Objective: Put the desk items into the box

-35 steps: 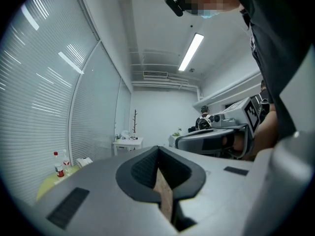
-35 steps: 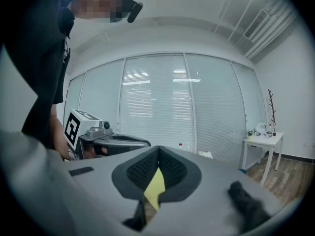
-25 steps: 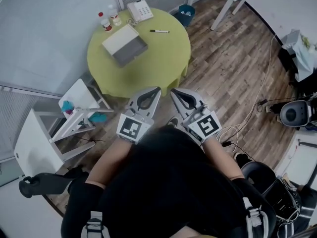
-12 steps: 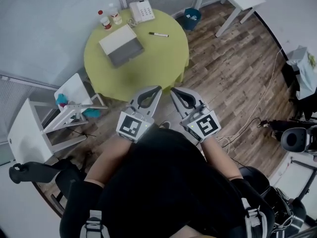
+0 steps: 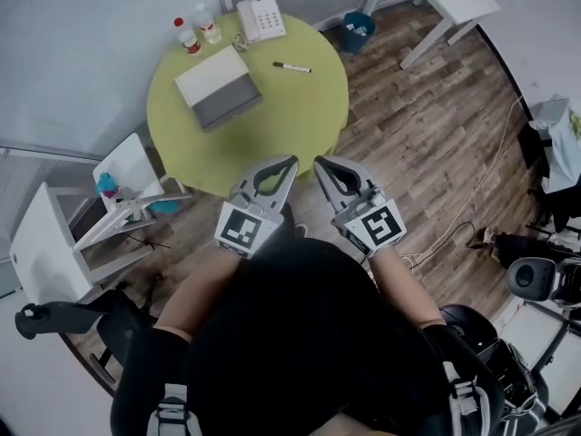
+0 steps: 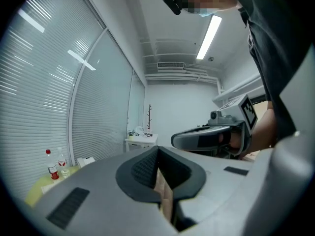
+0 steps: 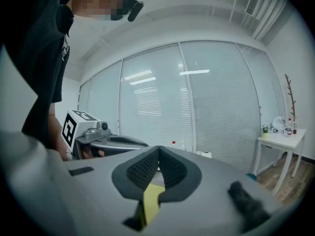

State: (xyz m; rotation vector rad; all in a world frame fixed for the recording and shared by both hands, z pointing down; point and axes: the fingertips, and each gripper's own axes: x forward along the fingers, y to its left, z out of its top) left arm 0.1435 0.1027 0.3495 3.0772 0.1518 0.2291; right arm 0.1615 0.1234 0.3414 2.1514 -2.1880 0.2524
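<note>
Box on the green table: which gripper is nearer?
Left. The left gripper is at the near edge of the table, short and right of the box; the right gripper is beside it, farther right.

Yellow-green table (image 5: 272, 125), grey-and-white box (image 5: 218, 87), black marker (image 5: 292, 66), white phone (image 5: 260, 18), brown wood-plank floor (image 5: 427, 153); bottle (image 5: 187, 37) cap seemingly red.
</note>
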